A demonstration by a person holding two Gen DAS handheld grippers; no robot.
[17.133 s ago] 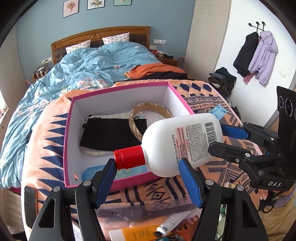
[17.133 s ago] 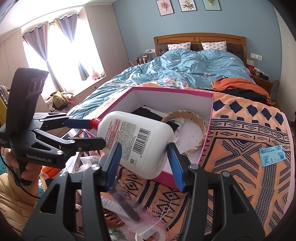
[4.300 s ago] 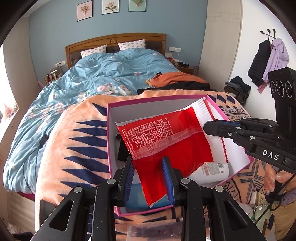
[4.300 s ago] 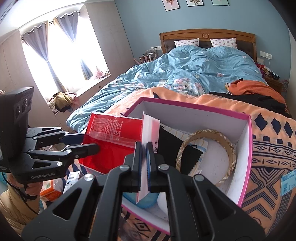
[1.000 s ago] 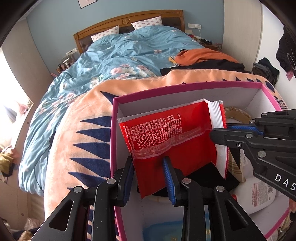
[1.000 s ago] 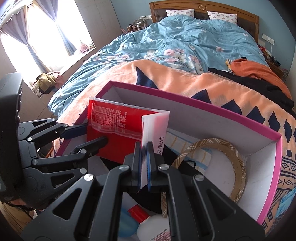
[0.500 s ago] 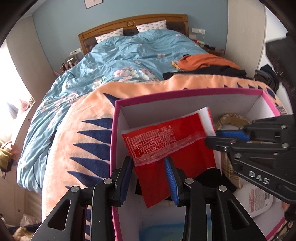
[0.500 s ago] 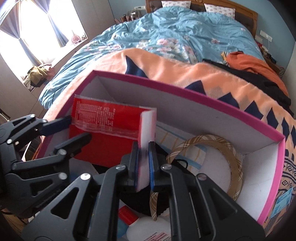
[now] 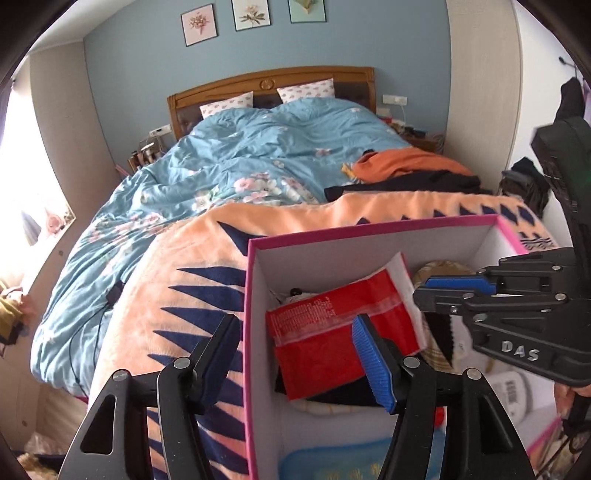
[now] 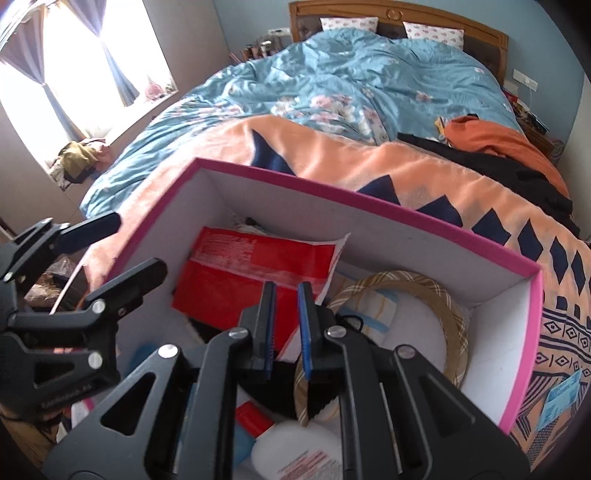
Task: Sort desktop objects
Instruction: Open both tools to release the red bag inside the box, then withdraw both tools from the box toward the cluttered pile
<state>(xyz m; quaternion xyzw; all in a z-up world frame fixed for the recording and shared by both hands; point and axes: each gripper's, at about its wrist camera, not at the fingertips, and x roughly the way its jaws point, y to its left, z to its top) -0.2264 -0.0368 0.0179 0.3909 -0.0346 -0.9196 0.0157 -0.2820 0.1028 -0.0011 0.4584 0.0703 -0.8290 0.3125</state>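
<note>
Pouch: red plastic pouch (image 9: 332, 332) lies inside the pink box (image 9: 369, 227), just beyond both grippers' fingertips.
Left gripper (image 9: 299, 350): jaws opening, spread wide, nothing pressed.
Right gripper (image 10: 286, 314): jaws opening; narrow gap, pouch's edge beyond, unpinched.
Handling: likely light, floppy, slick; pinch 1 flat edge.

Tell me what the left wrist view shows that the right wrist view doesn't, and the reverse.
Only the left wrist view shows the three framed pictures on the wall. Only the right wrist view shows the curtained window, the white bottle and the blue packet on the blanket. Both show the pink box, the red packet lying in it, and both grippers opening with nothing between their pads.
</note>
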